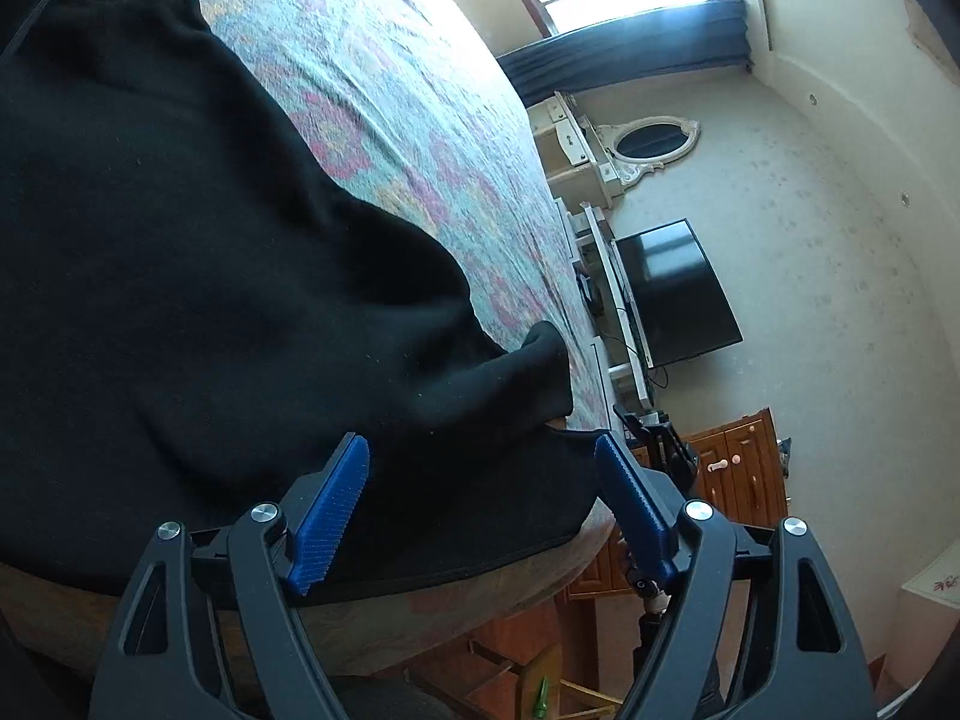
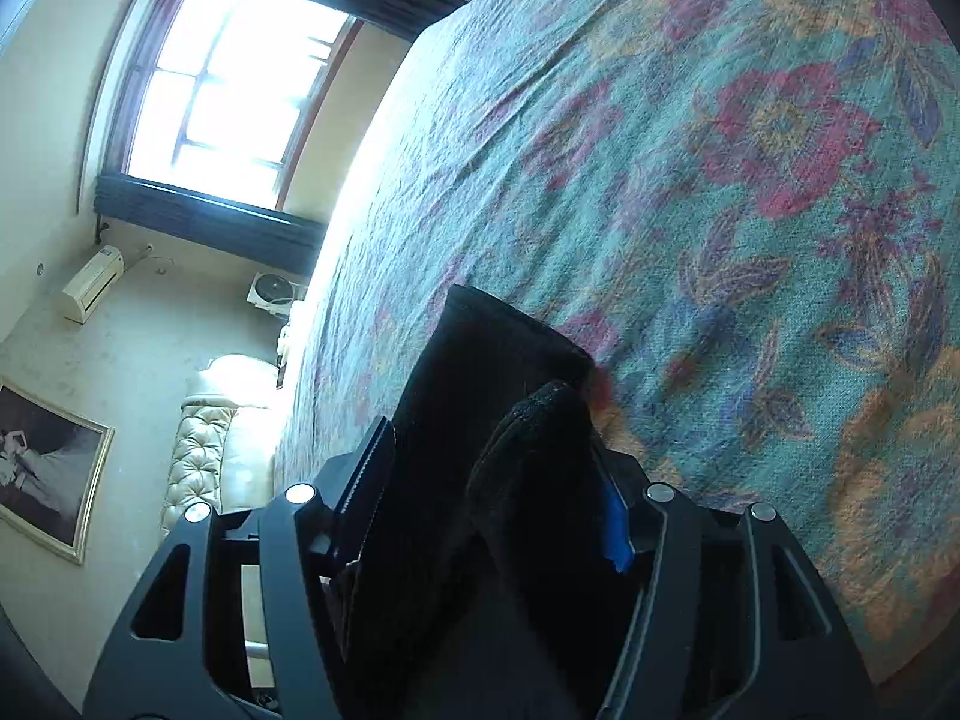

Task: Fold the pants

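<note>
Black pants (image 1: pixel 210 240) lie spread over a floral bedspread (image 1: pixel 390 90), reaching the bed's near edge. My left gripper (image 1: pixel 480 441) hovers at that edge, its blue pads (image 1: pixel 333 510) wide apart over the hem and pressing nothing. In the right wrist view a bunched fold of the pants (image 2: pixel 498 372) stands up between the fingers of my right gripper (image 2: pixel 492 432). The jaws stand apart, and the ribbed faces of both pads (image 2: pixel 615 528) show beside the cloth, so it sits loosely between them. Beyond it stretches the bedspread (image 2: pixel 720 180).
Past the bed's edge are a dark television (image 1: pixel 678 294) on a white stand, an oval mirror (image 1: pixel 654 141) and a wooden cabinet (image 1: pixel 738 468). The right wrist view shows a bright window (image 2: pixel 228 78), a tufted cream headboard (image 2: pixel 198 462) and a framed picture (image 2: pixel 48 468).
</note>
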Demonstrator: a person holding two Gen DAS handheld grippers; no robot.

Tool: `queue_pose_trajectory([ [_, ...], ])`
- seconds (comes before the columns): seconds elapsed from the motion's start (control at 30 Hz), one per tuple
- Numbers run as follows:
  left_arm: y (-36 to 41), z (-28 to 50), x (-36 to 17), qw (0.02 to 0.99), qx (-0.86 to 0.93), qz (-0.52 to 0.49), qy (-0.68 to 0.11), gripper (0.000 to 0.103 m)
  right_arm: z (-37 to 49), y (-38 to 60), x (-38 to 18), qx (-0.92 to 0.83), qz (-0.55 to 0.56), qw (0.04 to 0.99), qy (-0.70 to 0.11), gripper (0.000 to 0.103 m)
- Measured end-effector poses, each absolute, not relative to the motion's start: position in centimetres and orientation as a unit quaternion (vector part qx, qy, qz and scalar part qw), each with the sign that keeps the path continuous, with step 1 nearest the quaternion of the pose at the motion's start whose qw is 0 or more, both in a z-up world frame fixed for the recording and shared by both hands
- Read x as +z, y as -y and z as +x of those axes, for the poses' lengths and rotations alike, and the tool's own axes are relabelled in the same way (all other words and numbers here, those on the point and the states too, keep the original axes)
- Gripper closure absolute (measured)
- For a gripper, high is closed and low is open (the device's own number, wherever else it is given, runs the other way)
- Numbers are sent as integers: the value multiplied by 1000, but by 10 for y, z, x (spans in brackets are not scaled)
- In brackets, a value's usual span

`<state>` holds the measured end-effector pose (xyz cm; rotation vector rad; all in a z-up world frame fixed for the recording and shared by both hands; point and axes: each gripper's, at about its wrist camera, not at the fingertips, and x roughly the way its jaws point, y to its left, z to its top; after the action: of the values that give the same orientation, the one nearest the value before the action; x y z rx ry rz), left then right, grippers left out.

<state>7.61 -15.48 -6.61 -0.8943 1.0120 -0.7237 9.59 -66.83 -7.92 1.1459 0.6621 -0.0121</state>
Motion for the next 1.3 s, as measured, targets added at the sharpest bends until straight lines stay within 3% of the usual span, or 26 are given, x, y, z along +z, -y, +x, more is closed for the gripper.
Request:
queue_pose_trajectory([
  [0.1, 178, 71, -75, 696, -325, -440, -465, 26, 84, 649, -43, -2, 499, 832, -242, 39],
  [0.23, 200, 66, -92, 680, -314, -461, -476, 26, 91, 623, -60, 33, 538, 790, -292, 37],
  [0.4, 205, 69, -92, 700, -299, -445, -471, 26, 37, 628, -3, -56, 446, 880, -154, 38],
  [0.47, 205, 68, -92, 701, -298, -450, -465, 24, 32, 629, 2, -36, 451, 878, -153, 38],
  [0.5, 205, 68, -92, 702, -300, -450, -462, 23, 38, 626, -2, -5, 465, 869, -169, 33],
  [0.53, 206, 68, -92, 704, -300, -450, -460, 23, 49, 624, -12, 26, 473, 855, -210, 26],
  [0.57, 205, 68, -92, 707, -299, -448, -458, 23, 64, 620, -27, 64, 491, 832, -249, 26],
  [0.6, 204, 67, -92, 709, -298, -446, -458, 22, 80, 618, -47, 100, 520, 802, -277, 26],
  [0.67, 204, 68, -90, 709, -303, -439, -461, 22, 90, 629, -74, 42, 522, 790, -319, 40],
  [0.77, 210, 71, -93, 697, -308, -454, -461, 22, 59, 672, -68, -152, 456, 836, -266, 42],
  [0.8, 209, 72, -95, 692, -308, -462, -461, 22, 43, 679, -58, -150, 464, 846, -215, 34],
  [0.83, 208, 73, -97, 687, -308, -468, -462, 22, 31, 684, -50, -155, 461, 852, -193, 18],
  [0.87, 207, 73, -98, 684, -308, -473, -462, 22, 23, 688, -46, -159, 459, 852, -198, 14],
  [0.97, 207, 73, -97, 685, -299, -480, -459, 21, 3, 700, -62, -120, 511, 818, -235, 15],
  [1.03, 208, 70, -93, 687, -306, -481, -450, 18, -6, 696, -77, -100, 521, 803, -270, 23],
  [1.23, 211, 71, -97, 674, -316, -489, -454, 18, 5, 675, -118, 86, 603, 742, -281, 24],
  [1.3, 211, 71, -97, 672, -316, -491, -456, 18, 15, 664, -106, 114, 604, 746, -255, 24],
])
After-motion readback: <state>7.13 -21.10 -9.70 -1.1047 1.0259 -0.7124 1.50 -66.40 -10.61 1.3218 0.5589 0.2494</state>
